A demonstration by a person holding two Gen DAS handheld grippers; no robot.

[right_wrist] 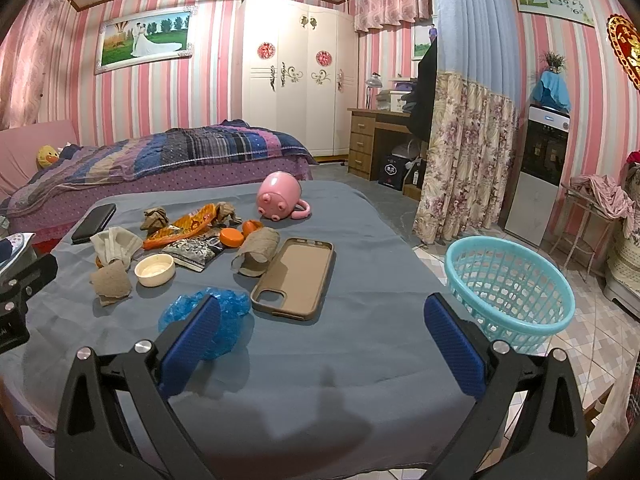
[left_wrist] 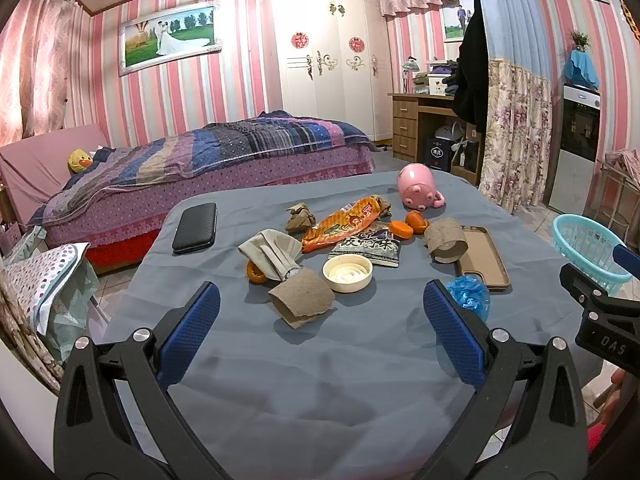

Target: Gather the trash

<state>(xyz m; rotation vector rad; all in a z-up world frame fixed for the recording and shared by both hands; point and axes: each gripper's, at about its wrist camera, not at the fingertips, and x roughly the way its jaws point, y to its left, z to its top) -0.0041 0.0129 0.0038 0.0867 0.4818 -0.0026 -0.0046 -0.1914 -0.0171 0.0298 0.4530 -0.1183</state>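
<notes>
Trash lies across the grey-blue table cloth (left_wrist: 320,380): a torn cardboard tube (left_wrist: 301,297), a cream lid (left_wrist: 347,273), a used face mask (left_wrist: 272,254), an orange snack wrapper (left_wrist: 340,222), a dark wrapper (left_wrist: 368,246), orange caps (left_wrist: 401,229), another cardboard tube (left_wrist: 445,239) and a crumpled blue plastic cover (right_wrist: 208,316). A turquoise basket (right_wrist: 510,292) stands at the table's right edge. My left gripper (left_wrist: 320,328) is open just short of the torn tube. My right gripper (right_wrist: 322,338) is open, its left finger overlapping the blue plastic.
A pink pig mug (right_wrist: 280,196) lies at the far side, a brown phone case (right_wrist: 294,278) in the middle right and a black case (left_wrist: 195,226) at the left. A bed (left_wrist: 208,160) stands beyond the table, and a floral curtain (right_wrist: 464,160) hangs to the right.
</notes>
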